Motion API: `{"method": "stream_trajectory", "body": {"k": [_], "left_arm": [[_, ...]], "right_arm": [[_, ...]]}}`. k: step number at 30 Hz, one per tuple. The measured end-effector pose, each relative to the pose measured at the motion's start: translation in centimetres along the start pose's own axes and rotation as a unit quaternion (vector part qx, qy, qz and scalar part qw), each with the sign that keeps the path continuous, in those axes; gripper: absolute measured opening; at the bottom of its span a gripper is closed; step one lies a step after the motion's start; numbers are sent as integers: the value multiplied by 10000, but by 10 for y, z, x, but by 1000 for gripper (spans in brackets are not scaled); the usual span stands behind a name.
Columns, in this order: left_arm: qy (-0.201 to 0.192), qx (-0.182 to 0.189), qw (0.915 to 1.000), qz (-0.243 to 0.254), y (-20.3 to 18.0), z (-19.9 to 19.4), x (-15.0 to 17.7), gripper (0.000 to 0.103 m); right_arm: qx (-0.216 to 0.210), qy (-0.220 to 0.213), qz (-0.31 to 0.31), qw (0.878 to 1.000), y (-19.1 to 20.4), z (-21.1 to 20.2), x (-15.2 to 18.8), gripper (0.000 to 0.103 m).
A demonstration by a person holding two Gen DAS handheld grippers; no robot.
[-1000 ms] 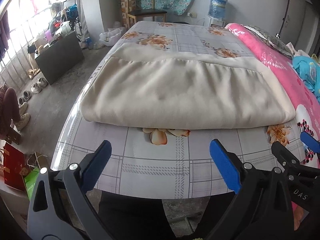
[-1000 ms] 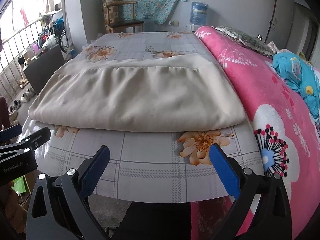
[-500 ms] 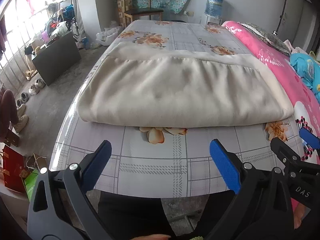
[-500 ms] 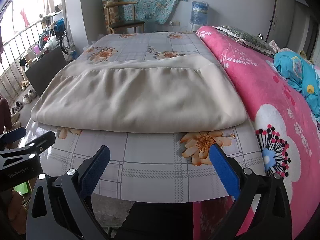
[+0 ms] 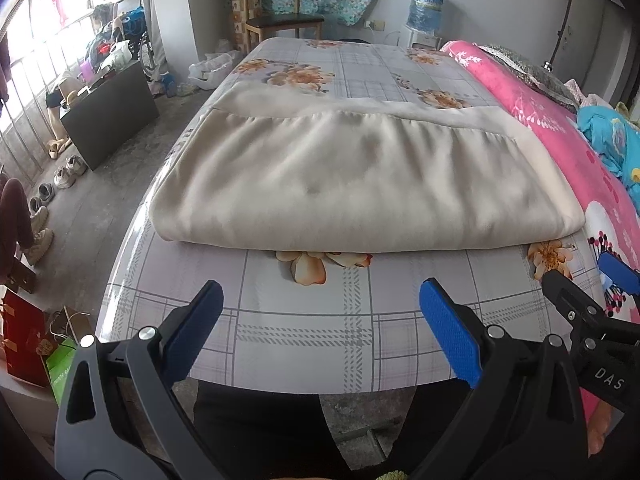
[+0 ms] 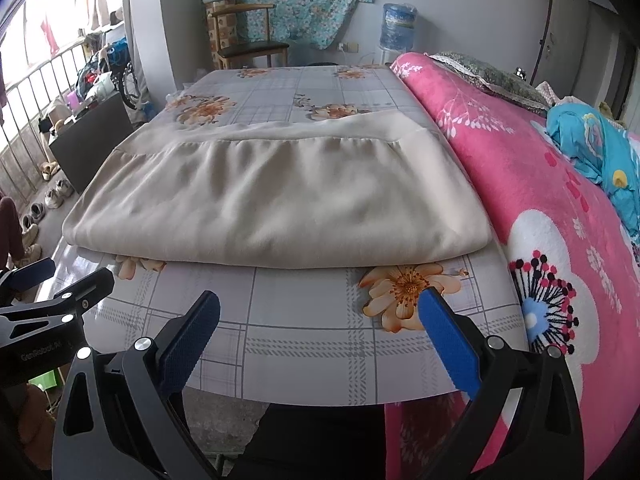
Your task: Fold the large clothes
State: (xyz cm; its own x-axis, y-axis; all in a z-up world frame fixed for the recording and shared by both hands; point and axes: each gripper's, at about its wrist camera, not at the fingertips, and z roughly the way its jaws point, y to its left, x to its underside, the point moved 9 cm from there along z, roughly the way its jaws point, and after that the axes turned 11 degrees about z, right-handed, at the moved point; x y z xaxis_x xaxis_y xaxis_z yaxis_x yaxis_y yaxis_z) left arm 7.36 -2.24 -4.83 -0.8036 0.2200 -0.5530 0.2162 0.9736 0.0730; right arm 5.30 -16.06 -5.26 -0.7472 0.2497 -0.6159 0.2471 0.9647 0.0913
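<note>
**Beige garment folded on table; both grippers idle**

Cream garment [image 5: 360, 184] lies mid-frame on the floral tablecloth [image 5: 304, 336], folded into a wide slab, near edge rounded. Left gripper [image 5: 320, 320] and right gripper [image 6: 318, 320] hang at the bottom of their frames, jaws spread, holding nothing, clear of the cloth.

Handling, judged: soft, thick, limp, probably weighty and likely to sag; best pinched at the lower-left and lower-right corners, through all layers.

Unclear: layer count, sleeves or collar, garment type. Far hem is partly foreshortened. Pink blanket [image 6: 540, 208] borders the right side.
</note>
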Motion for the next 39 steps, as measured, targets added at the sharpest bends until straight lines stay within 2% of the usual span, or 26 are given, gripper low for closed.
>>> {"method": "stream_trajectory", "body": {"k": [39], "left_arm": [[-17, 66, 10000, 5, -2, -3, 0, 95]], "right_arm": [[-12, 34, -3, 10000, 2, 1, 0, 97]]}}
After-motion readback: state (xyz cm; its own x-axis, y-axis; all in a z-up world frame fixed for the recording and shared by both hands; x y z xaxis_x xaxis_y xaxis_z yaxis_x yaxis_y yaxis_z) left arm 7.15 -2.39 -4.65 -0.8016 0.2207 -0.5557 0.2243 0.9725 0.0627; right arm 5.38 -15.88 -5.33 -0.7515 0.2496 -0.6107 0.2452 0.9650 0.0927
